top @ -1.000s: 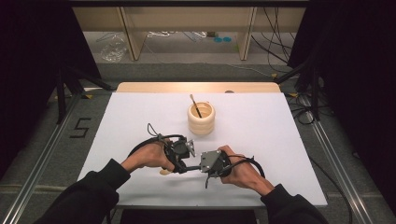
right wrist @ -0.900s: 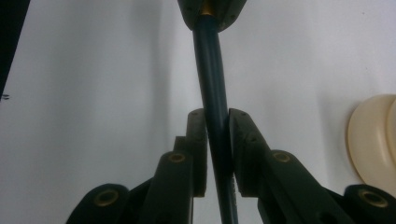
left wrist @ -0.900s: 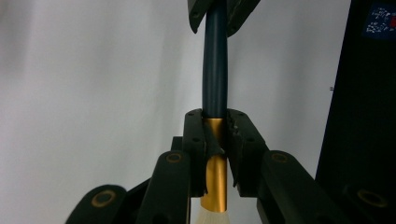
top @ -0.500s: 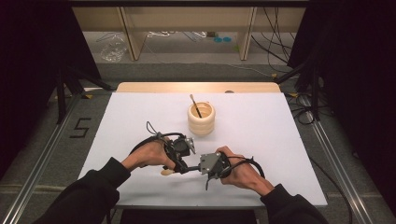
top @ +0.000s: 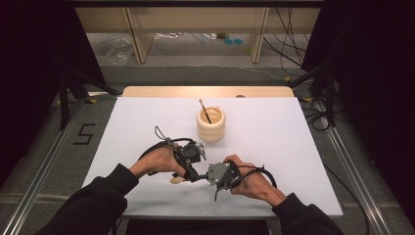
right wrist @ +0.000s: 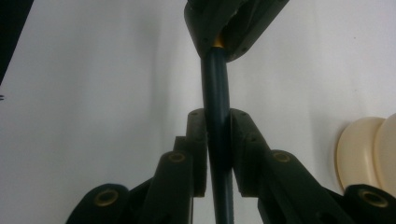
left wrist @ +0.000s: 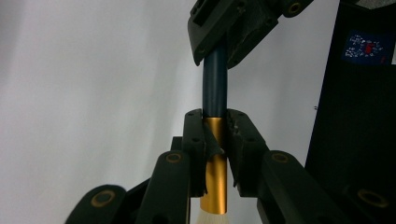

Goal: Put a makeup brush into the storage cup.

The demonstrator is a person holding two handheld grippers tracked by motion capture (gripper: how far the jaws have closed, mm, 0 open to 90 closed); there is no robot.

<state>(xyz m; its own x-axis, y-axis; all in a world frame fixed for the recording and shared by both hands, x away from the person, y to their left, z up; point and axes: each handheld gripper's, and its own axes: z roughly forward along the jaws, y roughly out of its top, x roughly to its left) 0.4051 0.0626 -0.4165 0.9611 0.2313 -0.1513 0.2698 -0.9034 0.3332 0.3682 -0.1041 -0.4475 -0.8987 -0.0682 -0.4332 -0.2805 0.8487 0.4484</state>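
Nothing has shifted since the earlier frame. The left claw (left wrist: 215, 140) pinches the brush (left wrist: 215, 88) at its gold ferrule; the right claw (right wrist: 218, 140) pinches its dark handle. Bare tabletop (top: 303, 147) lies beyond both; the cream cup (top: 211, 124) stands near, ahead of them.

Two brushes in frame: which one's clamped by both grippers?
The dark-blue brush with the gold ferrule, held between the left gripper and right gripper. The other brush stands in the cream pot.

Low over the white table (top: 303, 147), the left gripper (top: 188, 169) and right gripper (top: 208, 177) meet — both clamp one brush (top: 177, 179) — near a cream holder (top: 211, 128).
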